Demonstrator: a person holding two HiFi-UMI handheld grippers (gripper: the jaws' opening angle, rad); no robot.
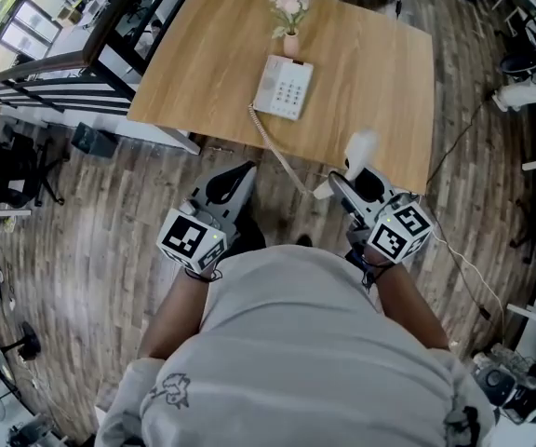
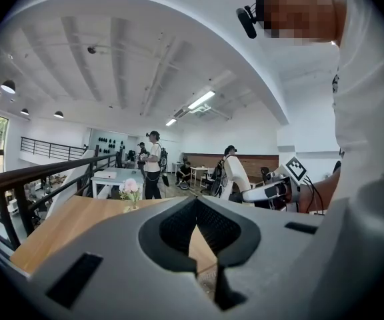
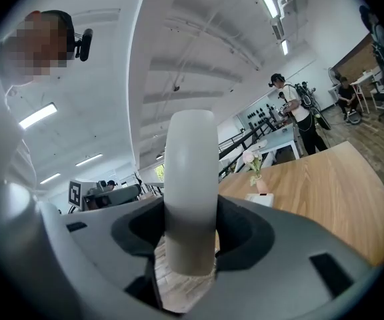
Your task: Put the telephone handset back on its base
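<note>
The white telephone base lies on the wooden table, its cradle bare. A coiled cord runs from it off the table's near edge to the white handset. My right gripper is shut on the handset, holding it upright in the air just short of the table edge. In the right gripper view the handset stands between the pads, with the base far ahead on the table. My left gripper hovers over the floor to the left, shut with nothing in it; its jaw tips meet in the left gripper view.
A small vase of pink flowers stands right behind the base. Wood-plank floor lies below both grippers. A railing runs at the left, and chairs and cables are at the right. People stand at desks in the distance.
</note>
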